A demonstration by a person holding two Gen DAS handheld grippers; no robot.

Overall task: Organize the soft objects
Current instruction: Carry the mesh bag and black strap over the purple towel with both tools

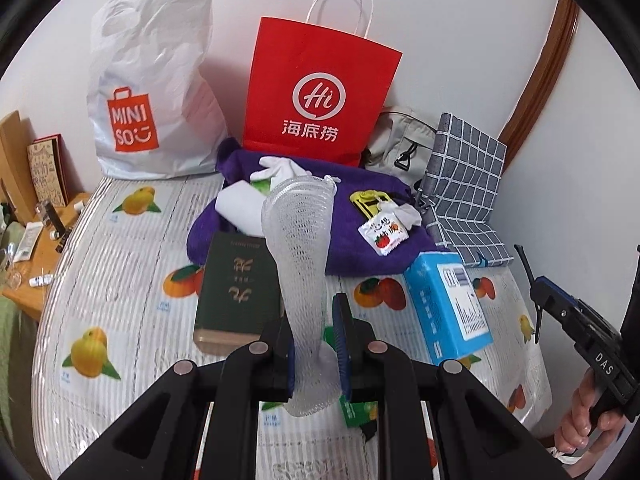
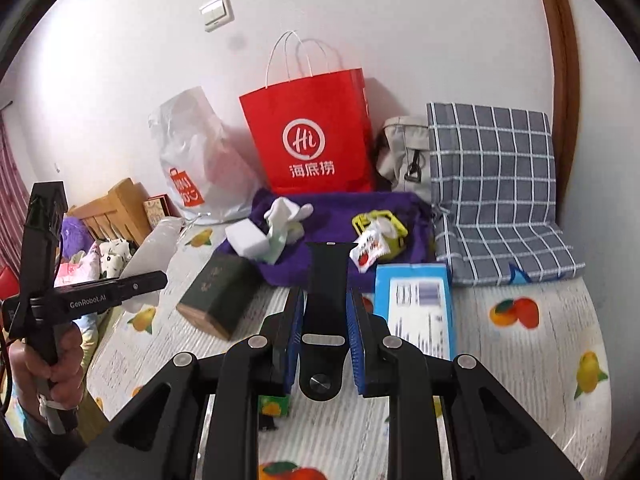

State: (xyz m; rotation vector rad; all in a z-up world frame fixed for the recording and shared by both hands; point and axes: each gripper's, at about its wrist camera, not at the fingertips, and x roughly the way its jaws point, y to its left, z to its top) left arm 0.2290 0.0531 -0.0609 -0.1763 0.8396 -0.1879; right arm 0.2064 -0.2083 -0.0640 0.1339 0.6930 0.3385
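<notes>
My left gripper (image 1: 316, 344) is shut on a white foam mesh sleeve (image 1: 298, 248) that stands upright above the table; it also shows in the right wrist view (image 2: 156, 252). My right gripper (image 2: 324, 316) is shut on a black watch strap (image 2: 325, 292) held upright. A purple cloth (image 1: 360, 240) lies behind, carrying a white glove (image 1: 276, 168), a white sponge block (image 1: 240, 208), a yellow-green clip (image 1: 366, 202) and a small tomato sachet (image 1: 384, 236). The left gripper's handle and hand show in the right wrist view (image 2: 48, 300).
A green book (image 1: 236, 288) and a blue box (image 1: 448, 304) lie on the fruit-print table cover (image 1: 120, 280). A white Miniso bag (image 1: 148, 92), a red paper bag (image 1: 320, 88), a grey pouch (image 1: 404, 140) and a checked cushion (image 1: 468, 184) stand against the wall.
</notes>
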